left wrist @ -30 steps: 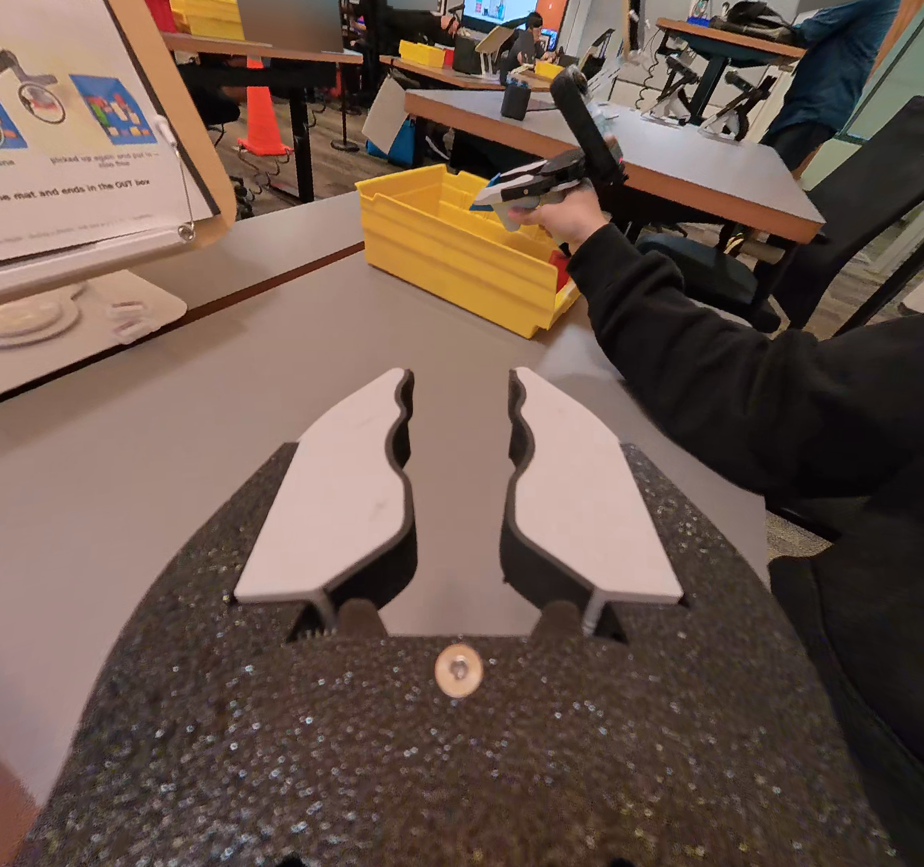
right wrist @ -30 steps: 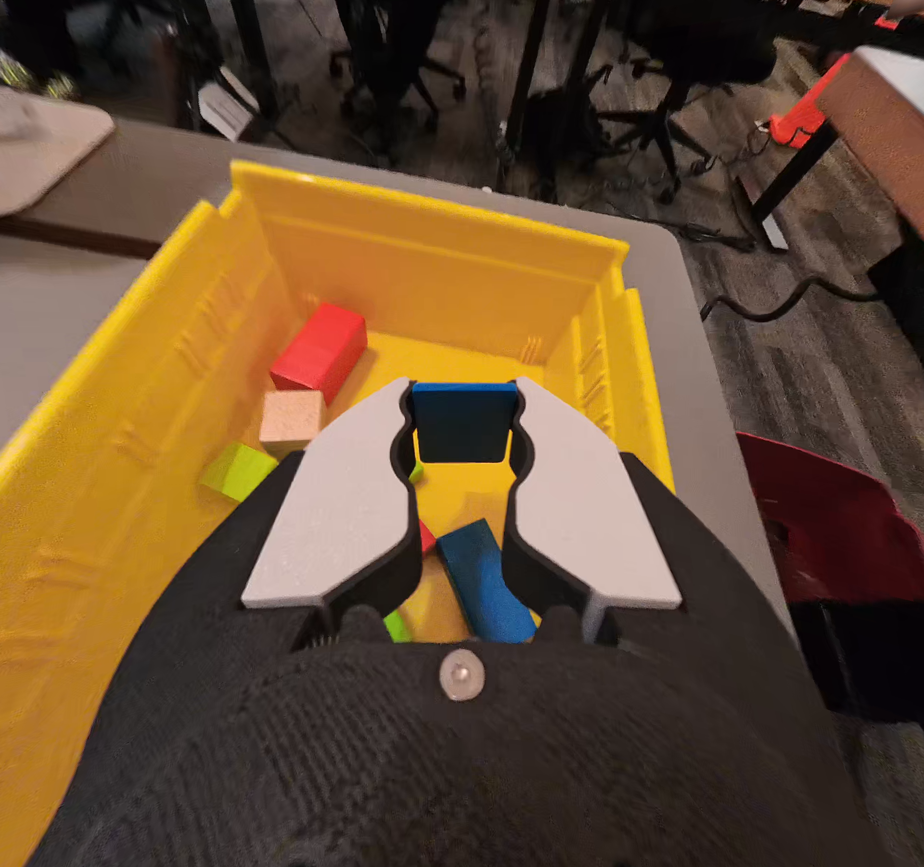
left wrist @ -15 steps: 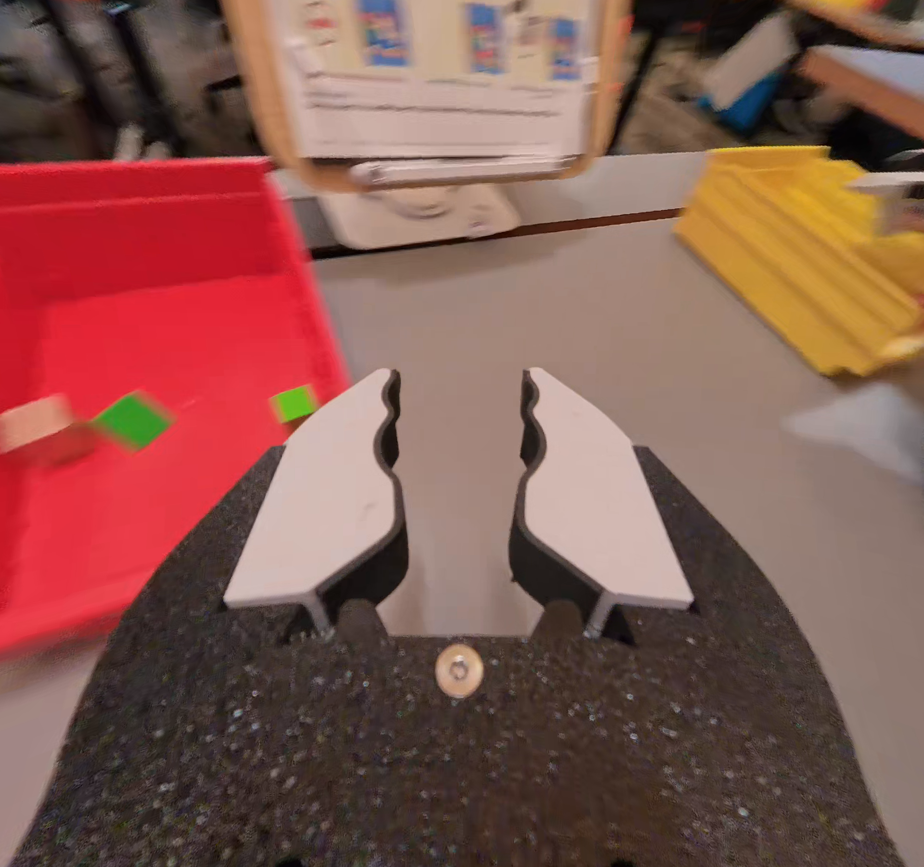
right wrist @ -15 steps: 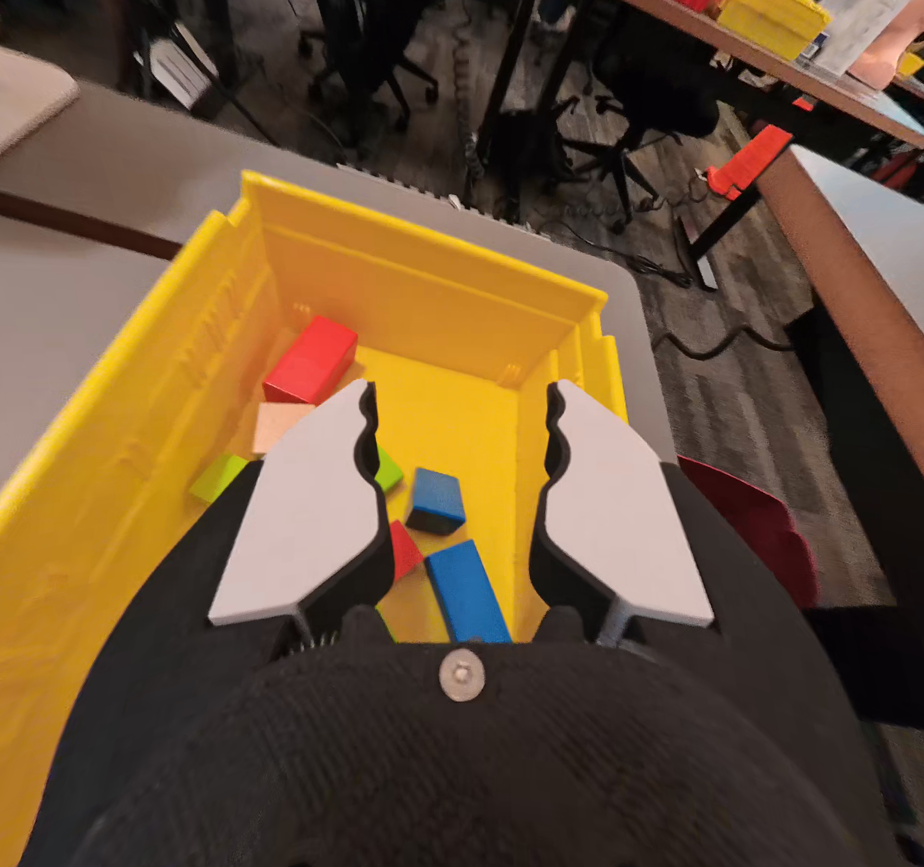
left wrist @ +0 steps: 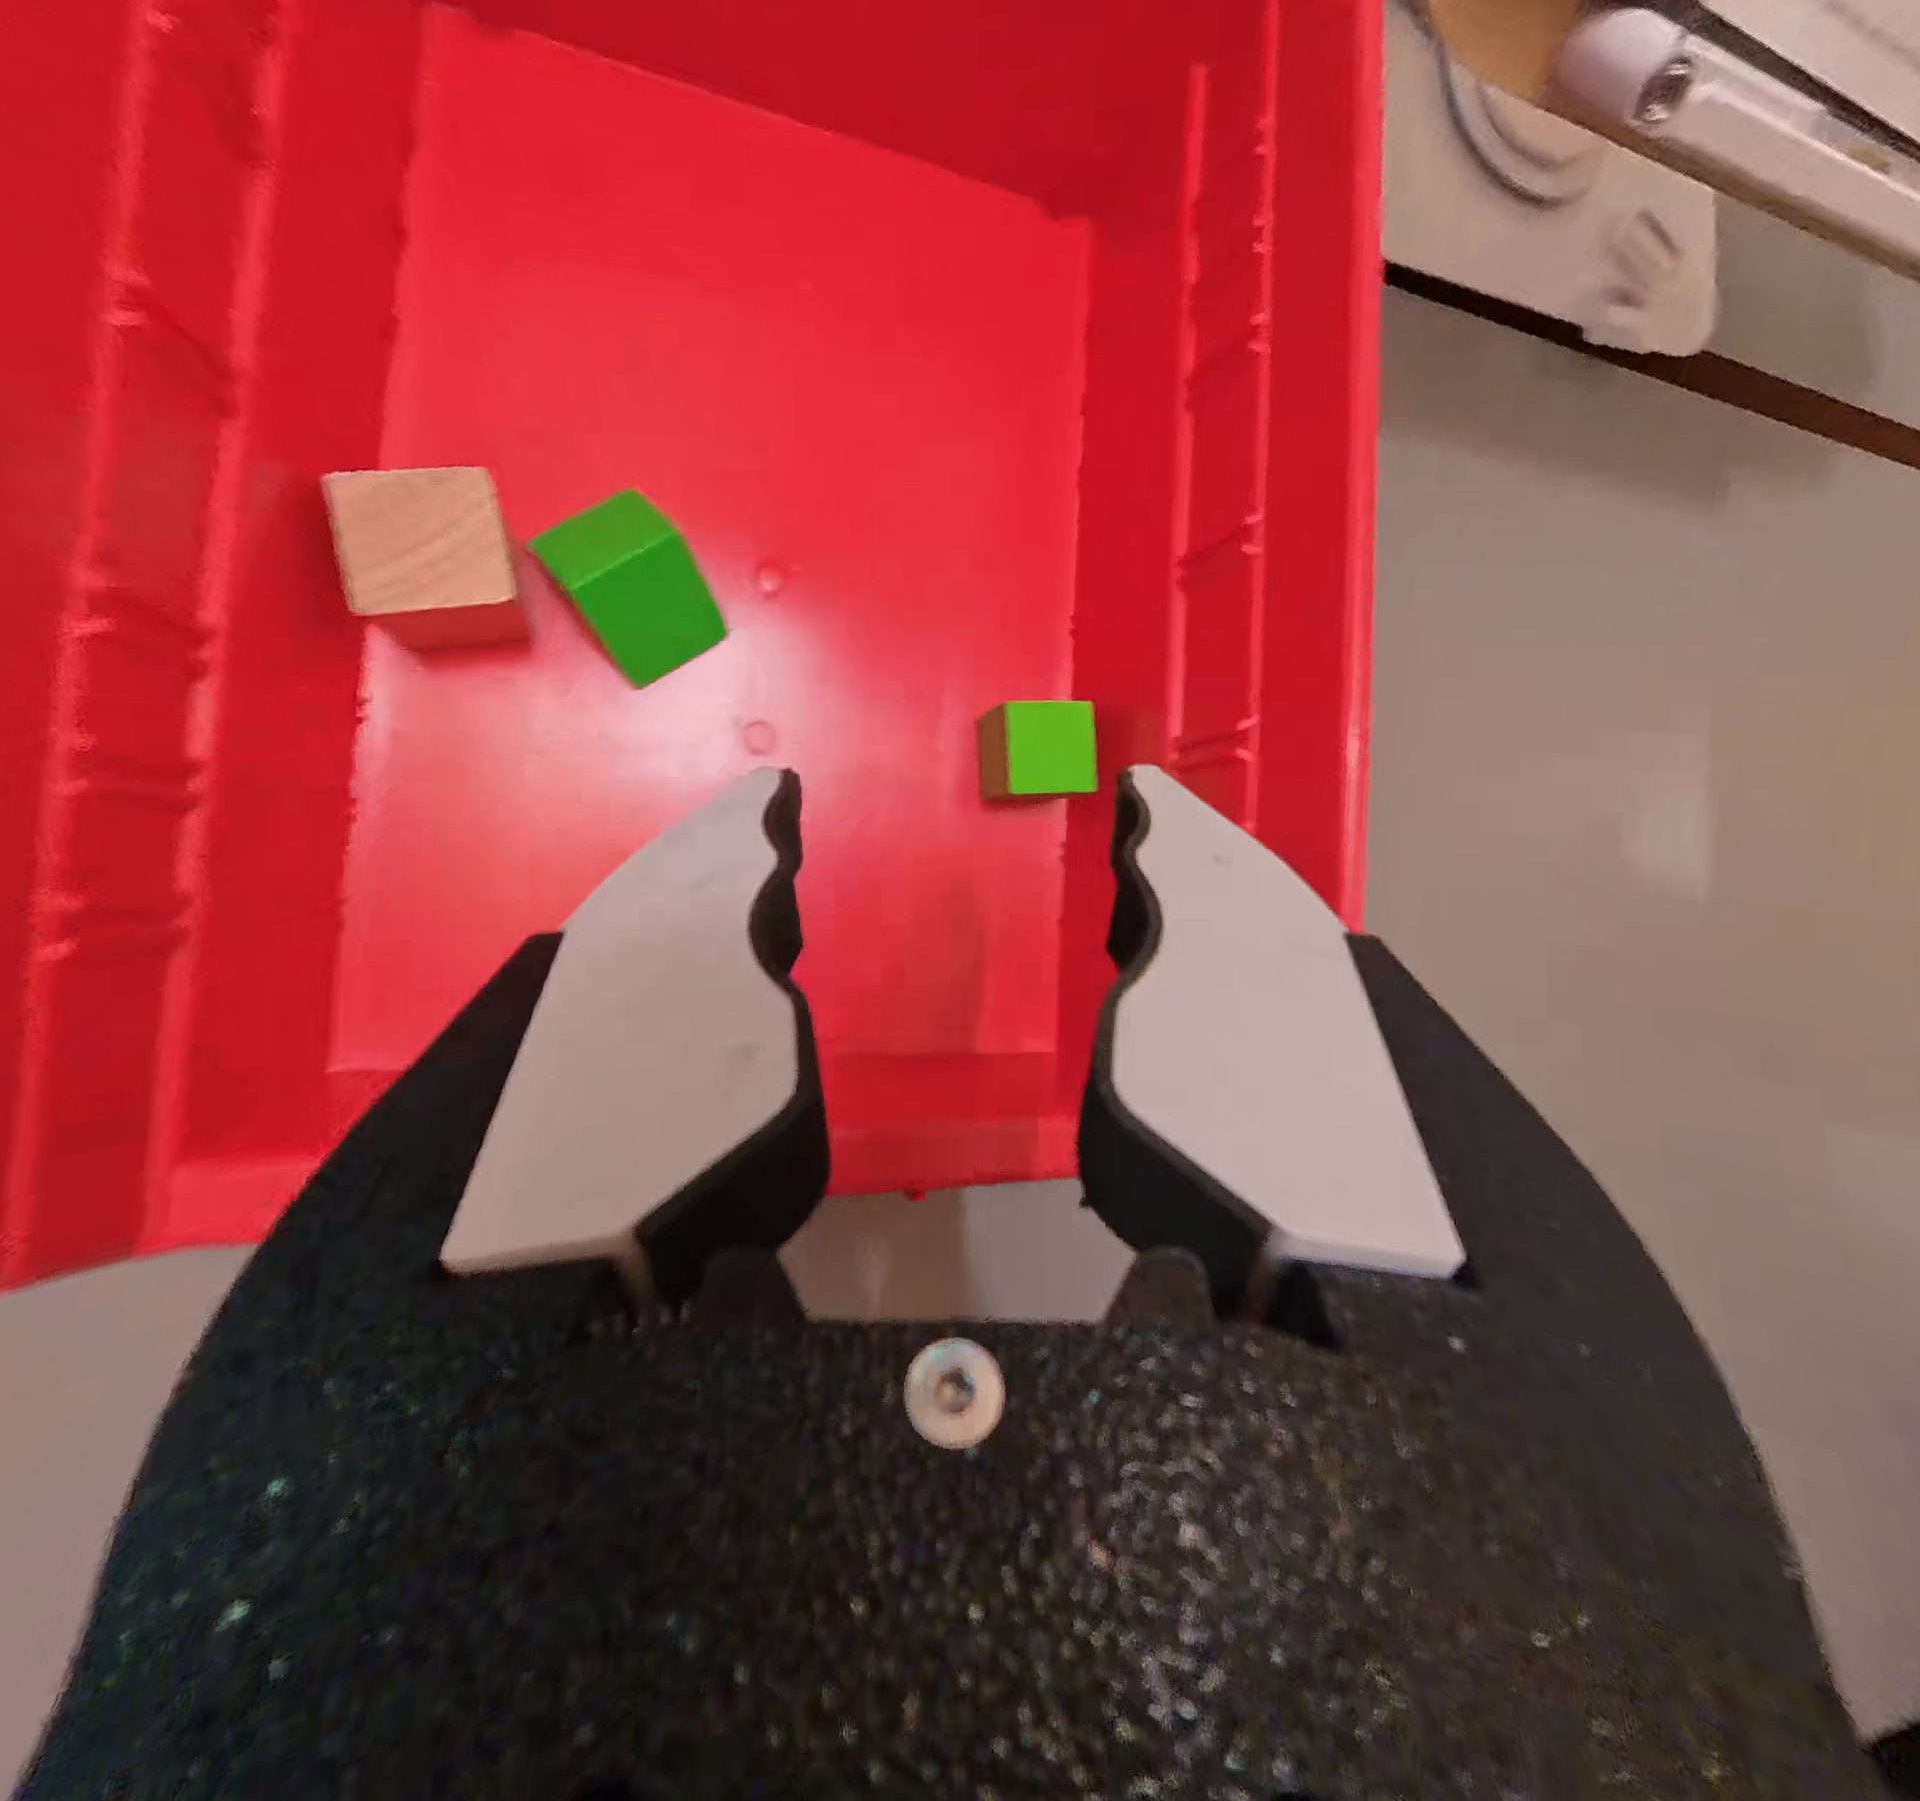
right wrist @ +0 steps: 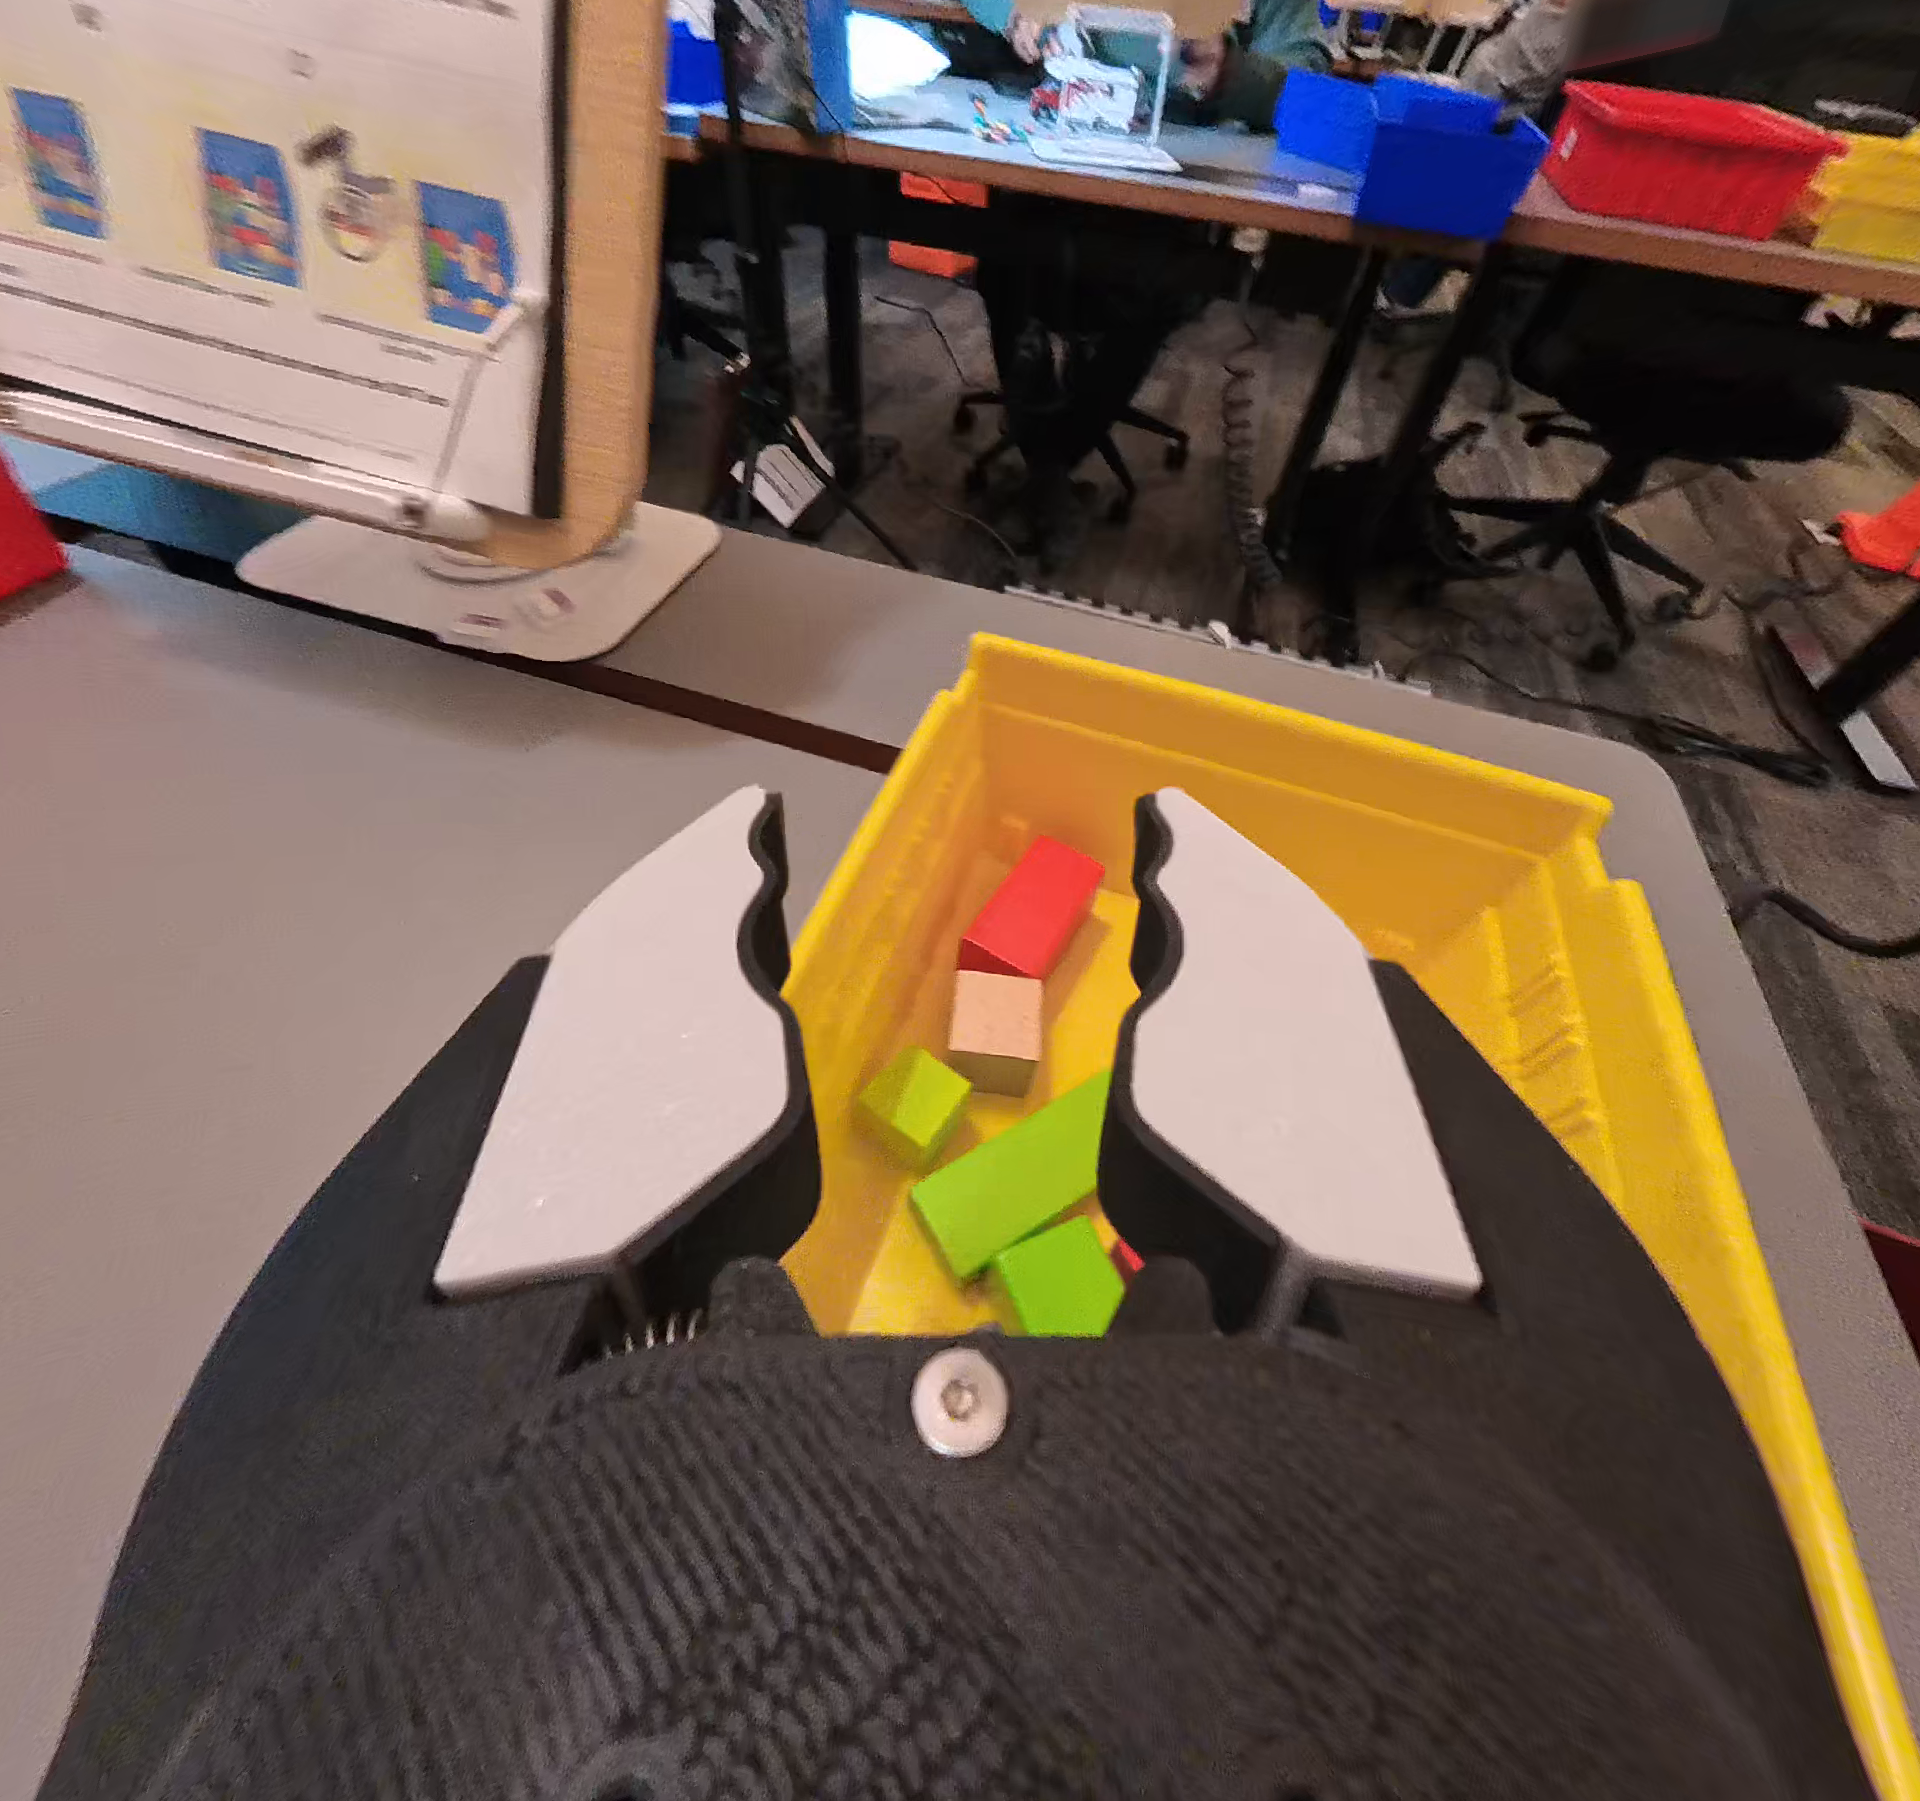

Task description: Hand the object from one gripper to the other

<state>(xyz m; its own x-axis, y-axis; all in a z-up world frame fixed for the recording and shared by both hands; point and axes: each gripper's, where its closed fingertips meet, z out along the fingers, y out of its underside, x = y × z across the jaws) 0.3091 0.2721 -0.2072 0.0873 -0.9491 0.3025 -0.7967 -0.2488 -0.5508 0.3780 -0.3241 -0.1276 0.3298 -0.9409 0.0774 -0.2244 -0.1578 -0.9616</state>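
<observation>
In the left wrist view my left gripper (left wrist: 954, 795) is open and empty above a red bin (left wrist: 1320, 504). On the bin's floor lie a small green cube (left wrist: 1049, 749) just ahead of the right fingertip, a larger green block (left wrist: 629, 588) and a plain wooden cube (left wrist: 421, 541). In the right wrist view my right gripper (right wrist: 954, 811) is open and empty above the left wall of a yellow bin (right wrist: 1288, 733). In that bin lie a red block (right wrist: 1034, 904), a wooden cube (right wrist: 995, 1024) and green blocks (right wrist: 1013, 1180).
A stand holding an instruction sheet (right wrist: 312, 193) sits at the table's back (left wrist: 1621, 120). The grey table (right wrist: 312, 868) lies between the two bins. Other desks, bins (right wrist: 1444, 156) and chairs (right wrist: 1662, 421) stand beyond the table's far edge. The grippers' ends are close to 60 cm from one another. Measured from the fingertips, the small green cube (left wrist: 1049, 749) is 7 cm or so from the left gripper and 55 cm from the right. It is some 8 cm from my left tips to the larger green block (left wrist: 629, 588).
My right gripper opened and let go of the blue block into the yellow bin, then drew back and tilted up. My left gripper swung left over the red bin and opened wider.
</observation>
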